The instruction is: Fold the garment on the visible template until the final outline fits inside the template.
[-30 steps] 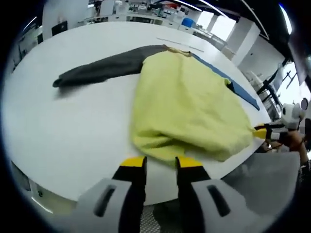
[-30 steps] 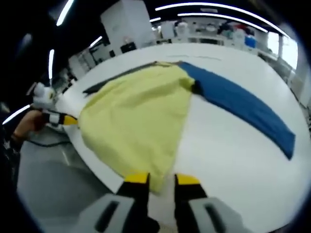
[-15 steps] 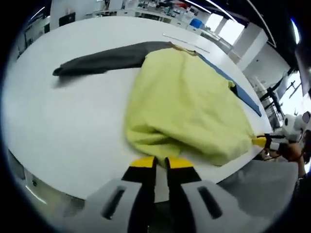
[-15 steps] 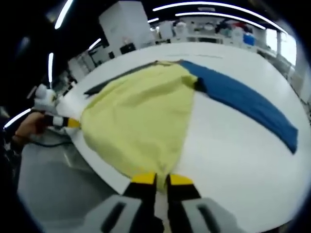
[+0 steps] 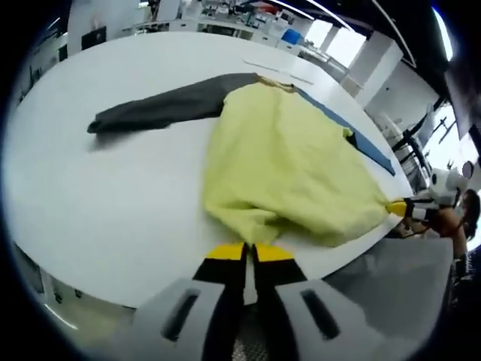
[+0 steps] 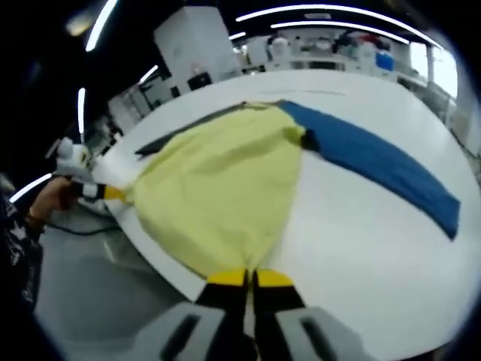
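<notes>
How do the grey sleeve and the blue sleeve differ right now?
The grey sleeve is dark charcoal; the blue sleeve is bright blue. In the right gripper view the blue sleeve lies broad and fully spread, while the grey sleeve is a thin strip behind the yellow body. Both lie flat on the white table.

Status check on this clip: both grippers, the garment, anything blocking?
Left gripper shut on yellow garment hem. Right gripper shut on opposite hem corner. Garment flat on white table, grey sleeve and blue sleeve spread. Nothing in the way.
</notes>
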`<state>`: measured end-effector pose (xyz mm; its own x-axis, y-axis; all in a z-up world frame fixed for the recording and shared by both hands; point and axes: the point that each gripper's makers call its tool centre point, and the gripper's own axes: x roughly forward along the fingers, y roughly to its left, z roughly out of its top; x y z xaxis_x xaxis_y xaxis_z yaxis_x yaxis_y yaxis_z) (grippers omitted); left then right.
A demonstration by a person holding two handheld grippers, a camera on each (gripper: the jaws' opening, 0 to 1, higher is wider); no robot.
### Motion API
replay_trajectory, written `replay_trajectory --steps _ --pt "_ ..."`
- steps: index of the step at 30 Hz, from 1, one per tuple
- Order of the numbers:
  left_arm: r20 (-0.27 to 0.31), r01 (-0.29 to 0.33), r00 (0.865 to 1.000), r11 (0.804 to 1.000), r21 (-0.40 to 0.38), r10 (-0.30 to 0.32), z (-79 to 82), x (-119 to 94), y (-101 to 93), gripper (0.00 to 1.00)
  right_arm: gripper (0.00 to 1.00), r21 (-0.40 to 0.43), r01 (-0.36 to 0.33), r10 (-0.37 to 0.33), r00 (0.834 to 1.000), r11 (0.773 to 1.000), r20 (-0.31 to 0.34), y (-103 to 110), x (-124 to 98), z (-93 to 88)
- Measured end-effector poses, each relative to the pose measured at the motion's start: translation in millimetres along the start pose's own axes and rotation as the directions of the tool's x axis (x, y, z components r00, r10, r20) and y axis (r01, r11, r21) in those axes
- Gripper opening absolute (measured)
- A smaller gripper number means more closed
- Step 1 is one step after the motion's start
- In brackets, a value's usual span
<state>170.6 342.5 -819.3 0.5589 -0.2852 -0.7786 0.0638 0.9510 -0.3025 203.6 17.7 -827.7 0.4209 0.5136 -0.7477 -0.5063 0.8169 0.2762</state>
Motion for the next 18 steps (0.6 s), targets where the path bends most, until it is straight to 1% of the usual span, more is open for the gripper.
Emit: replay_trajectory --steps 3,5,7,8,9,11,14,18 --pt "-0.018 0.009 1.0 1.0 0.027 -0.009 1.3 -7 3.4 0.0 0.0 -0.008 -0.003 0.002 1.0 1.0 -0.001 1 -3 1.0" --pt "-0.038 0.011 0.999 0.998 0.061 -0.008 1.8 -11 7.2 0.0 0.0 -0.015 -0.004 0.004 1.0 1.0 -0.003 2 -5 1.5" --pt "-0.078 -0.003 0.997 0.993 0.122 0.013 -0.4 -16 14.0 0.0 0.0 -0.023 0.0 0.0 1.0 1.0 -0.01 2 -7 0.5" --pt "-0.08 -0.014 0.996 0.991 0.135 0.026 0.3 -17 16.1 0.0 0.0 -0.027 0.004 -0.005 1.0 1.0 -0.014 1 -8 -0.2" --pt "-0.101 -0.018 0.994 0.985 0.171 0.036 -1.7 -19 19.5 0.0 0.0 -0.028 0.006 -0.007 1.0 1.0 -0.015 1 -8 -0.4" --pt "-0.114 -0.017 0.993 0.984 0.177 0.037 -3.8 -19 19.2 0.0 0.0 -0.022 0.006 -0.007 1.0 1.0 -0.02 -1 -9 -2.2" --pt "-0.17 0.029 0.986 0.987 0.16 -0.001 -15.9 -18 14.3 0.0 0.0 -0.013 0.008 -0.009 0.999 1.0 -0.045 -3 -7 -9.7" --pt "-0.219 0.032 0.976 0.987 0.155 0.002 -30.0 -17 14.2 0.0 0.0 -0.005 0.021 -0.021 0.997 1.0 -0.074 -7 -2 -19.9"
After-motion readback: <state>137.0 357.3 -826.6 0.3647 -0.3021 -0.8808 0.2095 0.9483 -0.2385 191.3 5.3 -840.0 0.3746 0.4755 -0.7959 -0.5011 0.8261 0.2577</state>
